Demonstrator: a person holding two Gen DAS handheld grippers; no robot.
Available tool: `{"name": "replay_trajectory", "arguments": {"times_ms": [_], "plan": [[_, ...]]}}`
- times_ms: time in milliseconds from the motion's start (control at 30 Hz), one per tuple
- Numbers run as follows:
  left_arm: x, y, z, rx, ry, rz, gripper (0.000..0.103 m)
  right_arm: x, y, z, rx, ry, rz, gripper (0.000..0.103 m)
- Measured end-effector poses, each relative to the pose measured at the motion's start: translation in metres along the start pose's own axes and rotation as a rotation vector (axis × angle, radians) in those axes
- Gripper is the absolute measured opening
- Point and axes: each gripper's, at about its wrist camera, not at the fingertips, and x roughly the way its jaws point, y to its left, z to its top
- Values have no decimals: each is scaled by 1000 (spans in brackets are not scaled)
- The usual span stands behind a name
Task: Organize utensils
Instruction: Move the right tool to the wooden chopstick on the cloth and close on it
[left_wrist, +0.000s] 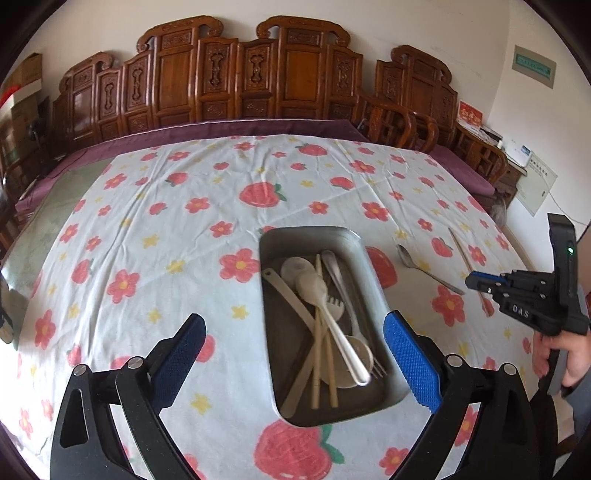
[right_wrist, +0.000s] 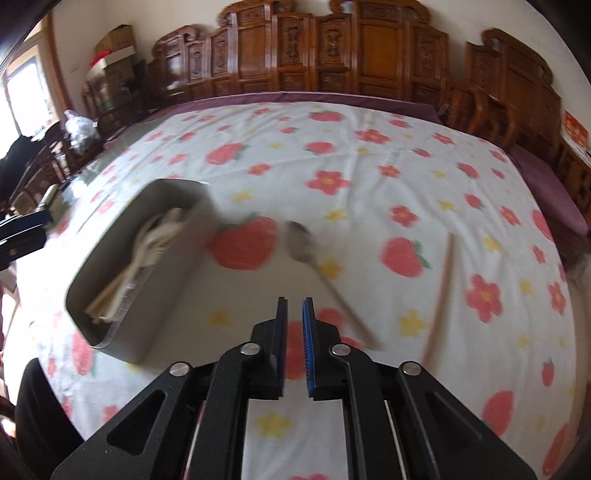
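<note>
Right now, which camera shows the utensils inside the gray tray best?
The left wrist view: it looks sharply down into the gray tray, showing spoons, fork and chopsticks. The right wrist view shows that tray blurred, side-on, its wall hiding most.

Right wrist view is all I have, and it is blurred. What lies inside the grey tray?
Observer: The tray holds pale spoons, wooden chopsticks and one shiny metal handle, all piled lengthwise.
Operator: Is the left gripper open?
Observer: Yes. The left gripper is wide open and empty, one finger at each side of the tray's near end.
Operator: Where is my gripper tip?
Observer: The right gripper points between the loose spoon and the loose chopstick. I cannot tell its height.
</note>
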Motion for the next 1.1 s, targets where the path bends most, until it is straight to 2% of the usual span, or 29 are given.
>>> {"name": "replay_trajectory", "arguments": {"times_ms": [33, 67, 300, 467, 667, 900, 1000, 1100], "plan": [[1, -6, 0, 8, 3, -5, 93, 1, -12, -3, 21, 4, -12, 23], [1, -10, -1, 13, 4, -9, 94, 3, -24, -6, 43, 10, -20, 24], [11, -53, 1, 70, 23, -47, 93, 17, -79, -21, 129, 58, -102, 24], [15, -76, 4, 93, 29, -69, 93, 34, -92, -22, 138, 102, -133, 24], [23, -98, 3, 134, 42, -70, 93, 49, -89, -14, 118, 128, -146, 23], [30, -115, 1, 151, 57, -80, 93, 47, -90, -18, 115, 122, -162, 22], [32, -123, 1, 160, 59, -86, 94, 43, -95, -23, 126, 124, -157, 10], [35, -131, 1, 165, 62, -93, 93, 41, -98, -25, 118, 136, -150, 6]]}}
